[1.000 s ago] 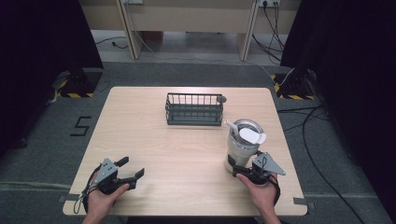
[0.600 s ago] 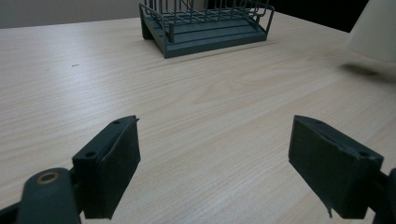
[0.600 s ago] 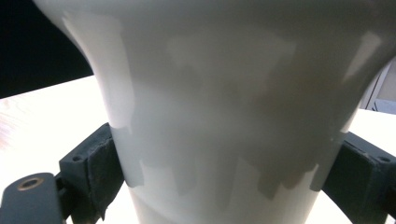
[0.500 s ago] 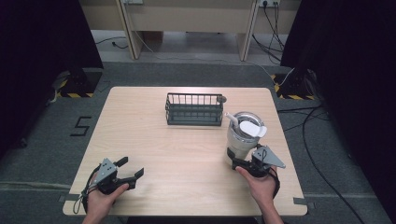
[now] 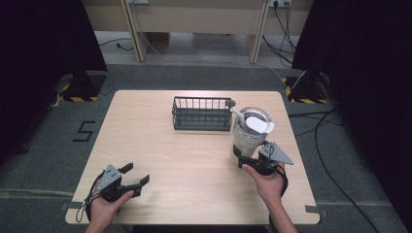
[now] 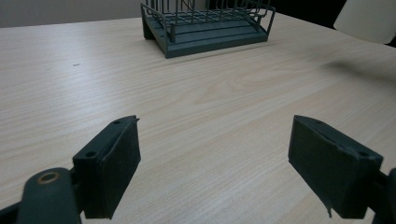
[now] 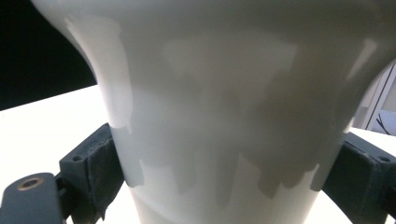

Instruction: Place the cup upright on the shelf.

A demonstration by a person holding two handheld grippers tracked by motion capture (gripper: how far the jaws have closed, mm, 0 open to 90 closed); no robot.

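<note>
Tumbler (image 5: 250, 130), white with a clear lid and a straw, stands upright near the right edge of the table (image 5: 194, 160), just beside the right end of the wire basket (image 5: 202, 113). The right gripper (image 5: 248, 158) is clamped on the tumbler's lower body: in the right gripper view the white wall (image 7: 219, 116) sits between both black pads (image 7: 100, 165), each pressed against a side. The person's right hand (image 5: 267, 182) grips the tool from the near side, with the grey three-cornered plate on top.

The left gripper (image 5: 136, 175) rests near the front left corner of the table, held by the left hand (image 5: 104, 206). Its jaws stand wide apart with nothing between them; in the left gripper view only bare wood lies between the pads (image 6: 109, 175).

The basket, dark and rectangular, sits toward the far edge, about mid-width. Whether it touches the tumbler cannot be told. Open tabletop separates the left gripper from the basket and the tumbler.
</note>
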